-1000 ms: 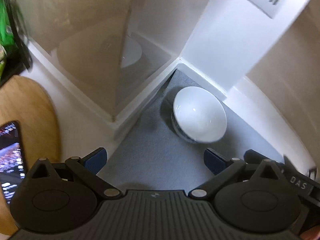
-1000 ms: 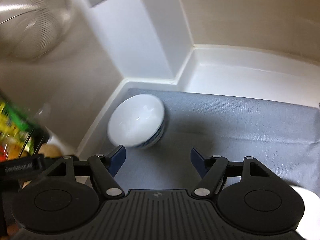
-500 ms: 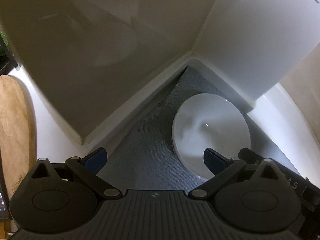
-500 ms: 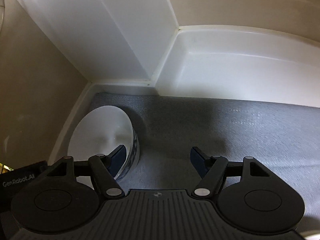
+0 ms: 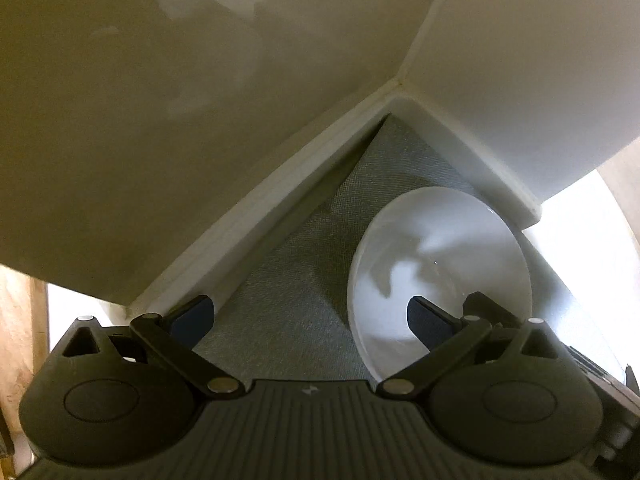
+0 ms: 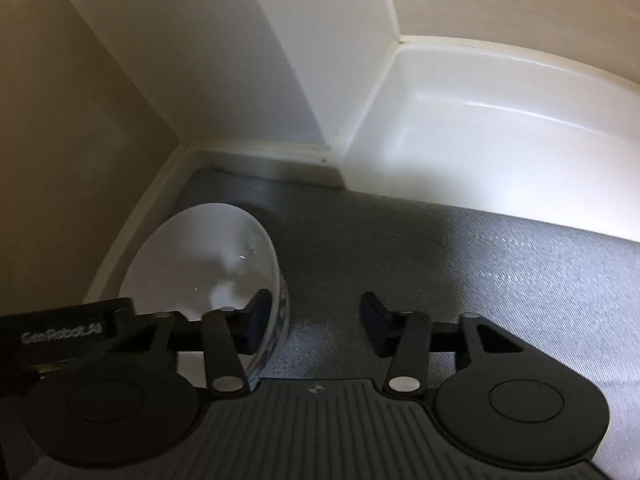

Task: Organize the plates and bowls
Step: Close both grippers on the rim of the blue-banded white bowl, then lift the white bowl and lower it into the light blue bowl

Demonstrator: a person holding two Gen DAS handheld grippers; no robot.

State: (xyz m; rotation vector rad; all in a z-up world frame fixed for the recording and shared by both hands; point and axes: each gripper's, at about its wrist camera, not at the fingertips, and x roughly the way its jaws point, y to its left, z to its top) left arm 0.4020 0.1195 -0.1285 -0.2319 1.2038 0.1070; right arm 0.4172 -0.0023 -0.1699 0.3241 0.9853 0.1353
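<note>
Both grippers point steeply down. The left gripper [image 5: 310,316] has its jaws spread wide, with nothing pressed between them. The right gripper [image 6: 316,320] has just been narrowing its jaws, and the gap between them is empty.

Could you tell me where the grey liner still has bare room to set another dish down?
Free: the grey liner right of the white bowl, up to the white ledge. Crowded: the back-left corner, where the bowl sits close to both walls.
</note>
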